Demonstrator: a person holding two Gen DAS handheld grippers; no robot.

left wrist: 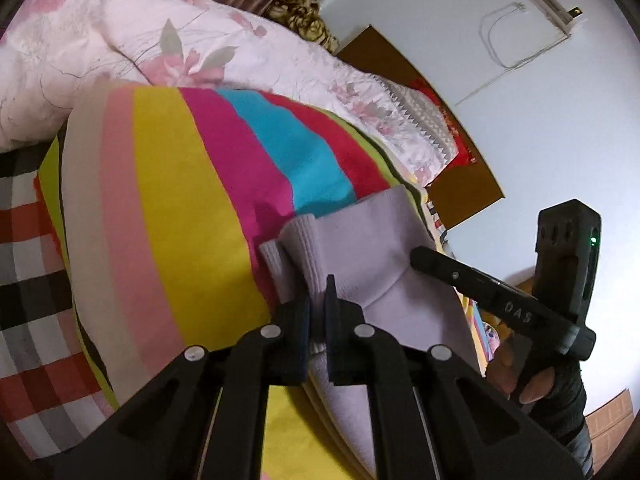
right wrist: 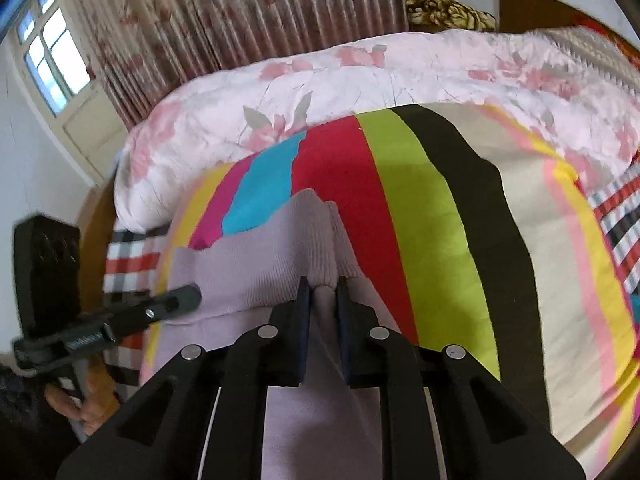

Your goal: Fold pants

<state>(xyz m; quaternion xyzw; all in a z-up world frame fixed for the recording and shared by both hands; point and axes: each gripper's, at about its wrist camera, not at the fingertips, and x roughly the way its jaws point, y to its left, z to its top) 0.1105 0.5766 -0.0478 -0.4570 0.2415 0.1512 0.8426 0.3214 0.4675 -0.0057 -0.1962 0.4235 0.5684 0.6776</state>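
Both angled downward: left gripper (left wrist: 318, 300) and right gripper (right wrist: 323, 300) pinching soft lilac pants (right wrist: 256, 264) at ribbed knit edges. Under these, spread on smooth striped sheet (left wrist: 168, 200). Beyond, puffy floral quilt (right wrist: 360, 76), pleated curtain (right wrist: 240, 8).

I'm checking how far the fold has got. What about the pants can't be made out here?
- Left wrist view: the pants run under the left claw, lower part hidden.
- Right wrist view: the right claw covers the pants' near end; legs and waistband indistinguishable.
- Full outline: in neither view.
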